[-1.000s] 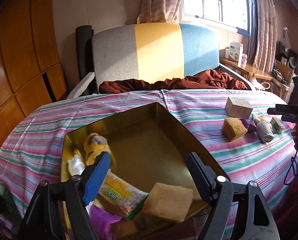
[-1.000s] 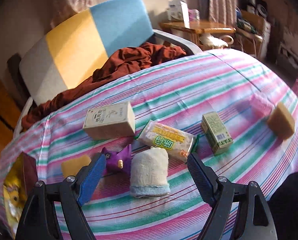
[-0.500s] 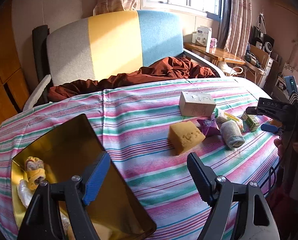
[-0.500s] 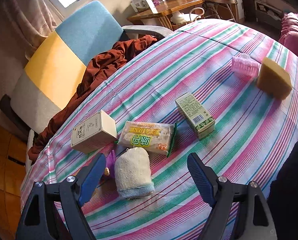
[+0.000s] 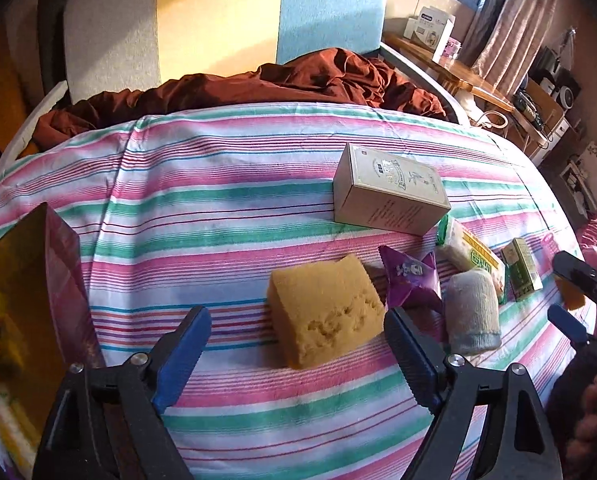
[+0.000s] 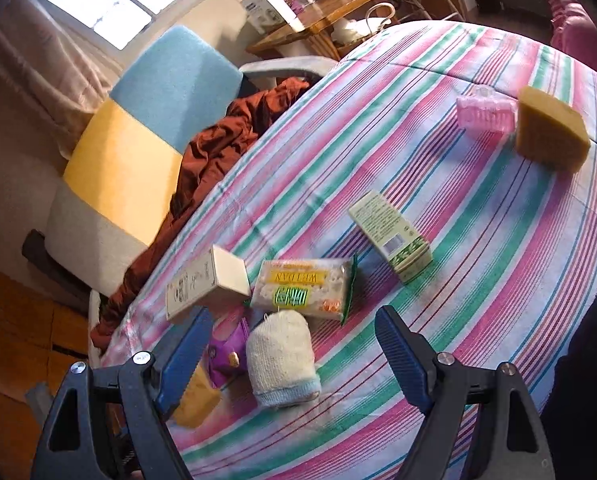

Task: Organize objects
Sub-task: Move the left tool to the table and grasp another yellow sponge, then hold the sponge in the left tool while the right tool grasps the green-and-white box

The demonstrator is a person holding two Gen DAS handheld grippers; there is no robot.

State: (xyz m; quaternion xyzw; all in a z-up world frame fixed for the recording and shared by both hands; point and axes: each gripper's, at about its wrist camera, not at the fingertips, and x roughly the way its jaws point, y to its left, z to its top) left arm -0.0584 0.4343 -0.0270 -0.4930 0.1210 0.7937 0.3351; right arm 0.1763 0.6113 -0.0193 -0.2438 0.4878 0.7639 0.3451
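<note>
So the yellow sponge (image 5: pixel 325 312) is a chunky block, porous and pitted on its near face. It's sitting on the striped cloth (image 5: pixel 226 208) of the desk, right in front of the left tongs (image 5: pixel 298 354), roughly between the two blue pads. Those tongs are spread wide and holding nothing. Just right of the sponge there's a purple snack packet (image 5: pixel 411 280), then a rolled white sock (image 5: pixel 472 312), with a beige carton (image 5: pixel 390 190) behind them.

The right tongs (image 6: pixel 292 356) are gaping open too, empty, hovering over the same sock (image 6: pixel 280 358), with a noodle packet (image 6: pixel 306 286) and a green-and-white box (image 6: pixel 390 230) beyond. A second sponge (image 6: pixel 550 128) sits far off next to a pink plastic thing (image 6: pixel 486 114).

Compared to a second ago, the left tongs have swung off the gold box (image 5: pixel 14 288), which is now only at the left edge, and closed in on the sponge.
</note>
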